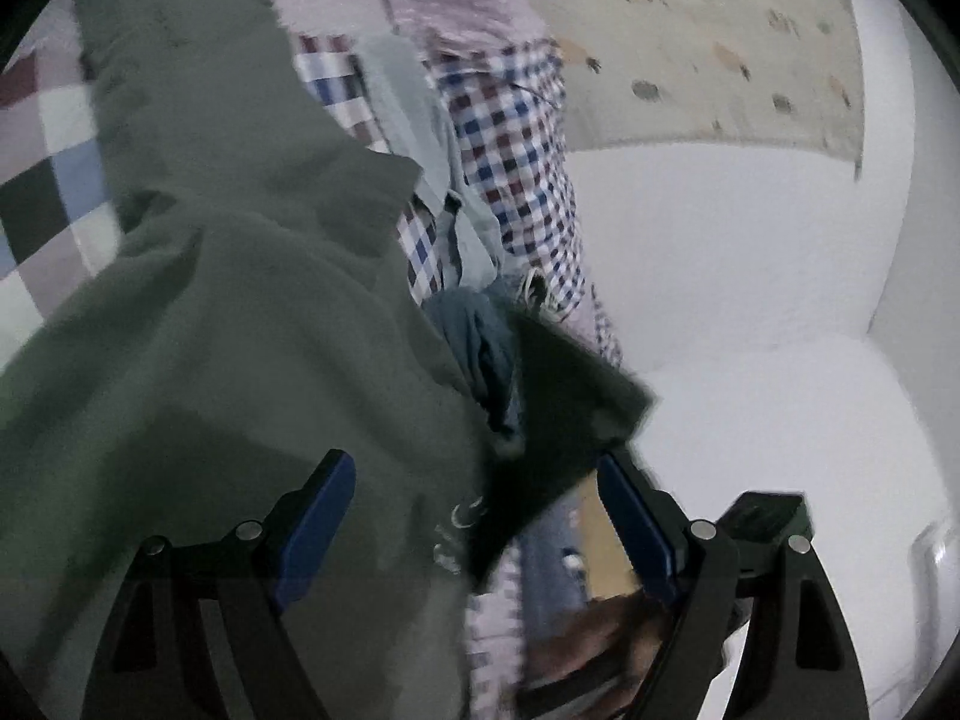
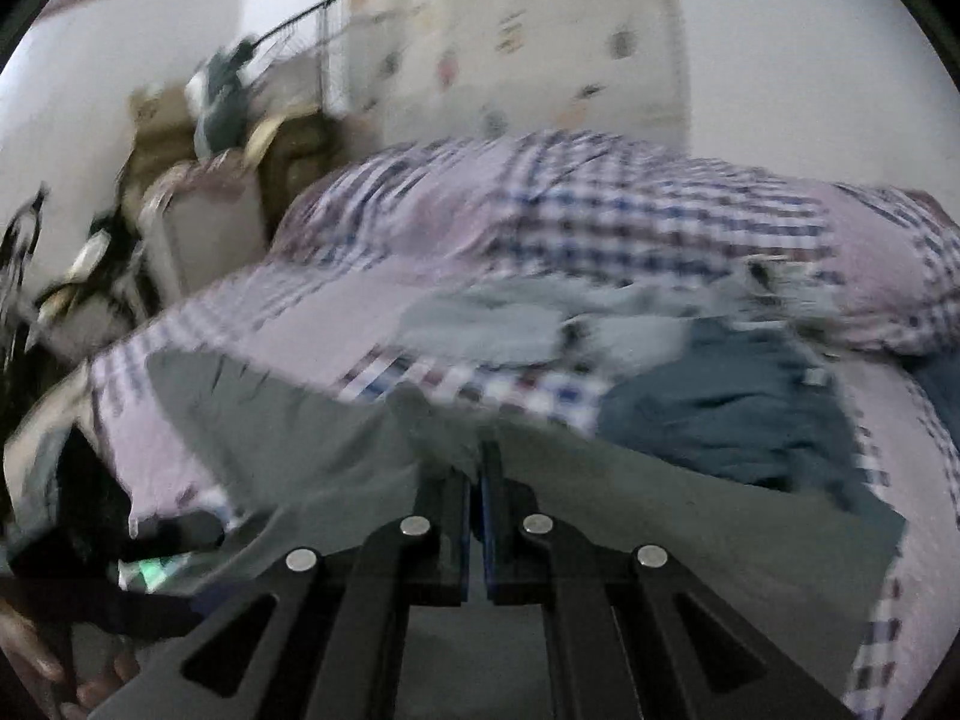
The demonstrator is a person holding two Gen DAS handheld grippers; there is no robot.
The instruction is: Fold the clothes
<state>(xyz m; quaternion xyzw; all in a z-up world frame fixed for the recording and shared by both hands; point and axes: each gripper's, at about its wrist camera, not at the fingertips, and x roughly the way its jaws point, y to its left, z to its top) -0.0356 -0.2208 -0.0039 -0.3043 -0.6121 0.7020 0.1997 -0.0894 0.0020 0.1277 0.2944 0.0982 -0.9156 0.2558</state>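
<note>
I see the grey-green garment (image 1: 240, 312) lifted off the bed (image 2: 870, 600), hanging in loose folds and filling the left half of my left wrist view; a small pale print shows on it low down, near a darker flap of the same cloth. In my right wrist view the same garment (image 2: 336, 438) spreads across the near edge of the bed, over the checked bedcover (image 2: 540, 396), and both views are smeared by motion.

My left gripper (image 1: 474, 516) stands wide open, its blue pads (image 1: 318, 528) well apart; the cloth drapes in front of the left finger, and I cannot tell whether it touches the pad. My right gripper (image 2: 475, 480) is pinched nearly closed on a ridge of the grey-green garment, the fabric rising in a small peak right at the fingertips.

Farther back on the bed lie a dark teal garment (image 2: 738, 420) toward the right edge and a pale blue garment (image 2: 480, 324) near the middle, both crumpled. Beyond them a checked quilt (image 2: 600, 210) is heaped along the far edge
</note>
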